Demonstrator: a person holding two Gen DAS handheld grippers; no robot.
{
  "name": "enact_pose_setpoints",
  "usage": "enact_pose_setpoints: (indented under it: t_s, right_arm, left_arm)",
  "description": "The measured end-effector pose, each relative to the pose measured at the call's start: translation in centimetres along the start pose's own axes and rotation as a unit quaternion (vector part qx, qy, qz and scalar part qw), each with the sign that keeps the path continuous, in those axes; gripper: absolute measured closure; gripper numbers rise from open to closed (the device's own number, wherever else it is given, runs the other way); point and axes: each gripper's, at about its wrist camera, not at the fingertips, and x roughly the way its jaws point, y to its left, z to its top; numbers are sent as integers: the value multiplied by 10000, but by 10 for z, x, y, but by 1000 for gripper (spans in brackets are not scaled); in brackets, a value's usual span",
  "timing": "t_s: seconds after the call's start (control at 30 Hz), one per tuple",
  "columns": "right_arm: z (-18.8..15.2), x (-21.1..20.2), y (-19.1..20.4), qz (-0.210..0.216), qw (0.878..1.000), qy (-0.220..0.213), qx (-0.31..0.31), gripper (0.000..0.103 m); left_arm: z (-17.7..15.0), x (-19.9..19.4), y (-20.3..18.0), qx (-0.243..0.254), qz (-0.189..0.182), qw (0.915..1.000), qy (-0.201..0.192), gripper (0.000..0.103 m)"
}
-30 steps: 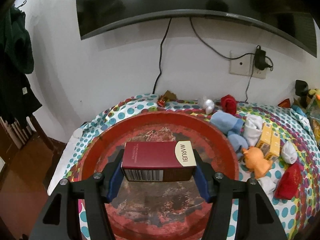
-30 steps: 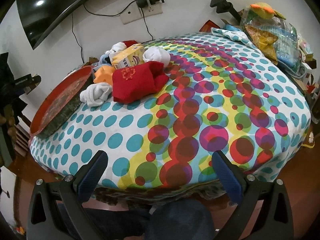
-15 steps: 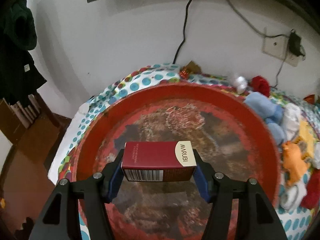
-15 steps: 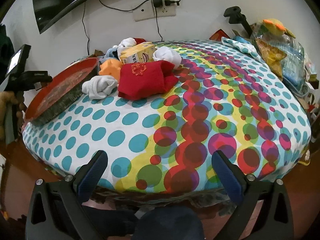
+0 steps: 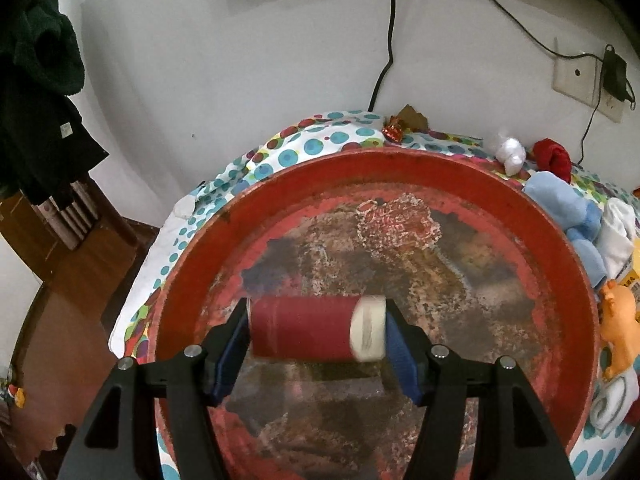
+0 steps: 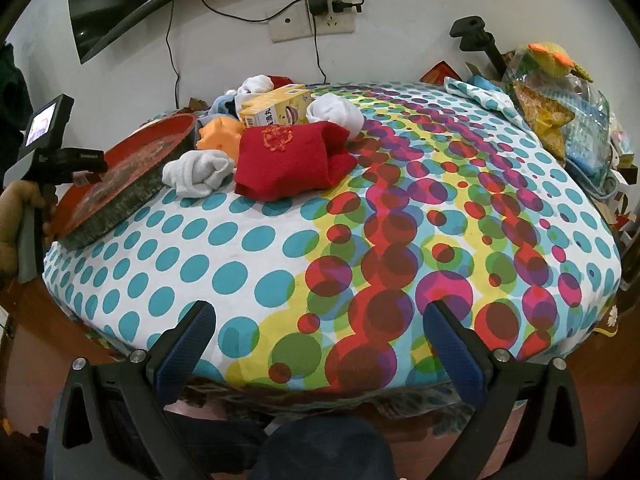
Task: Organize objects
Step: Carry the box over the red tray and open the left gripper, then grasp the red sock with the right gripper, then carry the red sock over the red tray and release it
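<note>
So the left claw is pinching the dark red cardboard box with the cream end panel across its two short ends, hanging it over the big round red tray with the worn, flaky paint. The box is badly motion-blurred, so I honestly can't tell whether it's touching the tray floor or just above it; it sits around 6 o'clock in the tray.

My guess on handling: thin carton, light, stiff along its edges but it'll dent if you squeeze the broad faces. Gripping the ends like this looks sensible, and the rubbery blue pads should stop it slipping.

The right claw is spread wide with nothing in it, parked low at the near edge of the round table with the polka-dot cloth. Up around 11 o'clock on that table is the pile left to sort: folded red cloth, balled white sock, yellow carton.
</note>
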Motion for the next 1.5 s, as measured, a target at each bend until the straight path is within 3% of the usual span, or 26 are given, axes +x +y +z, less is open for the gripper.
enact_pose_setpoints:
  t_s: [0.27,0.37,0.5,0.6,0.8,0.9,1.03,1.13,1.17,1.2,1.27,1.5]
  right_arm:
    - [0,-2,3,90,10000,32,-1,0]
    - [3,-6,5,66,9999,-22,-86,0]
    - [8,-14,12,36,9993,-182,-311,0]
    - [14,-11,15,46,9989,-252,-398,0]
    - [46,10,32,-59,9979,-415,-487,0]
    - [68,26,42,-245,9972,-463,-532,0]
    - [86,56,64,-484,9944,-257,-901,4]
    - [94,74,69,-653,9937,-80,-911,20]
    - [96,83,70,-569,9942,71,-911,42]
    - [97,94,68,-583,9942,296,-856,58]
    - [97,95,63,-507,9961,244,-685,69]
    - [87,73,70,-688,9929,56,-971,72]
  left_arm:
    - [-2,-19,7,-25,22,9999,-169,34]
    - [-18,-57,19,-34,-263,9972,-693,34]
    - [-61,-129,39,91,-697,9863,-1490,33]
    - [-107,-172,46,235,-953,9780,-1842,23]
    - [-203,-197,30,564,-1773,9688,-1638,22]
    - [-232,-191,20,675,-2129,9655,-1335,22]
    - [-254,-186,18,693,-2430,9594,-1253,22]
    - [-255,-181,26,467,-2566,9592,-1089,22]
    - [-255,-180,29,351,-2748,9554,-1023,22]
    - [-256,-180,30,303,-2867,9521,-1018,22]
    - [-255,-180,33,287,-2799,9533,-1093,22]
    - [-253,-180,40,139,-2581,9588,-1179,22]
